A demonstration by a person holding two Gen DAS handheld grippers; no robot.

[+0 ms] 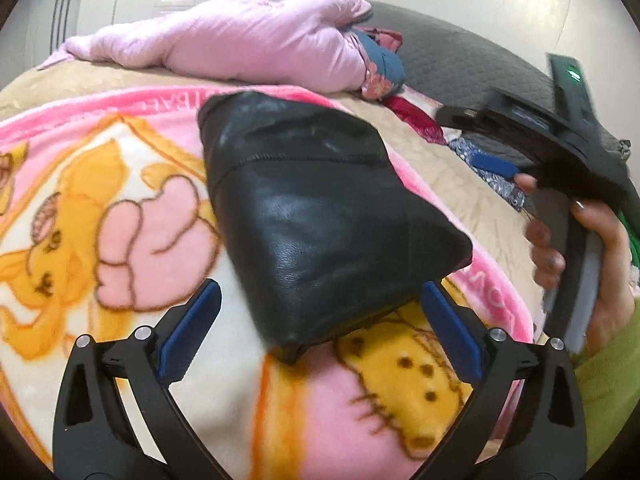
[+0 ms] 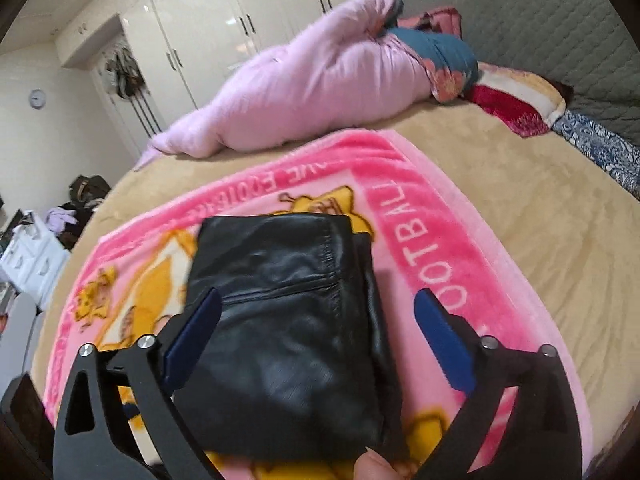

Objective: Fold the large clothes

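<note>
A pink cartoon blanket (image 2: 400, 200) covers the bed; a lilac quilt (image 2: 320, 80), seemingly bundled, lies behind.

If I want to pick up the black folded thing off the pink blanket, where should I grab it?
Probably at the near narrow end of the black garment, coming in low from the front. It lies flat on the blanket in a thick folded bundle, and that end already sits between the open right gripper fingers. Pinching across all the layers there should keep the fold together; the smooth leather-like top gives nothing to pinch.

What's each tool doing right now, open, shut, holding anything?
Left tool: open, empty, by the black garment.
Right tool: open, empty, over it.
</note>
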